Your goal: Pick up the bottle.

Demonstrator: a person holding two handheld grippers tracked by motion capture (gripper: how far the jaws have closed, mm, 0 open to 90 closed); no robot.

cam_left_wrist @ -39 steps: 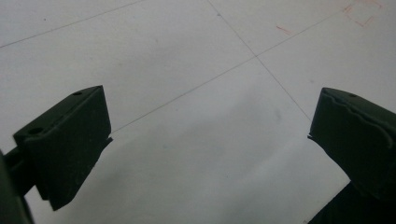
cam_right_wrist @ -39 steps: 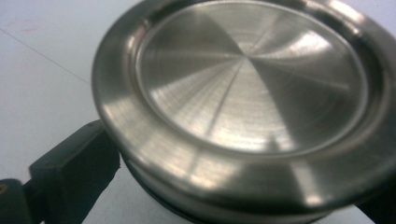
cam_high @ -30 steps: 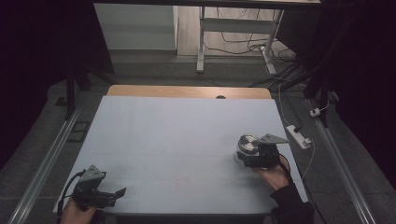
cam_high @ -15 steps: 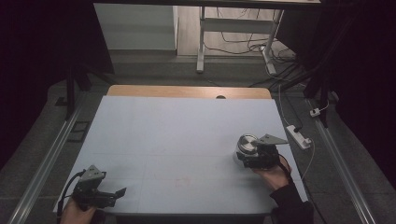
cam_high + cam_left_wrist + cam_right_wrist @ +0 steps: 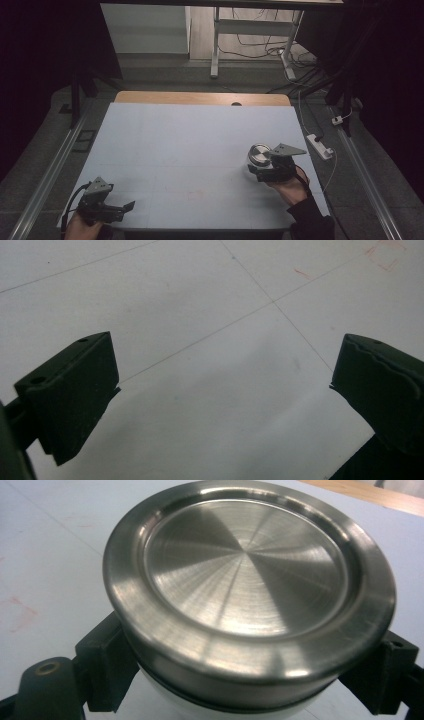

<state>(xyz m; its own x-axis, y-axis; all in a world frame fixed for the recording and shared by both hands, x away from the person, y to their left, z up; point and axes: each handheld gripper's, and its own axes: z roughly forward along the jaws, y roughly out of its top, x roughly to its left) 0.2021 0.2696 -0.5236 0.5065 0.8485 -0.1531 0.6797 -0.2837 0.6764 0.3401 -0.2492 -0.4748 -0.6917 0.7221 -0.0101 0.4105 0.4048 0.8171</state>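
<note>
In the high view the table (image 5: 190,145) takes the middle of the frame, its pale top bare from the far wooden edge down to the near edge. The right gripper (image 5: 256,169) sits at lower right, well in from the right edge, its jaws clamped on a round metal-lidded container (image 5: 259,154) that stands on the tabletop. The left gripper (image 5: 127,206) lies at the lower left corner, close to the near edge, with wide open surface between the two.

In the left gripper view the jaws stand wide apart over bare tabletop crossed by thin lines.

In the right gripper view the container's steel lid (image 5: 245,585) spreads across the frame, a jaw pressing each side of the white body beneath it
</note>
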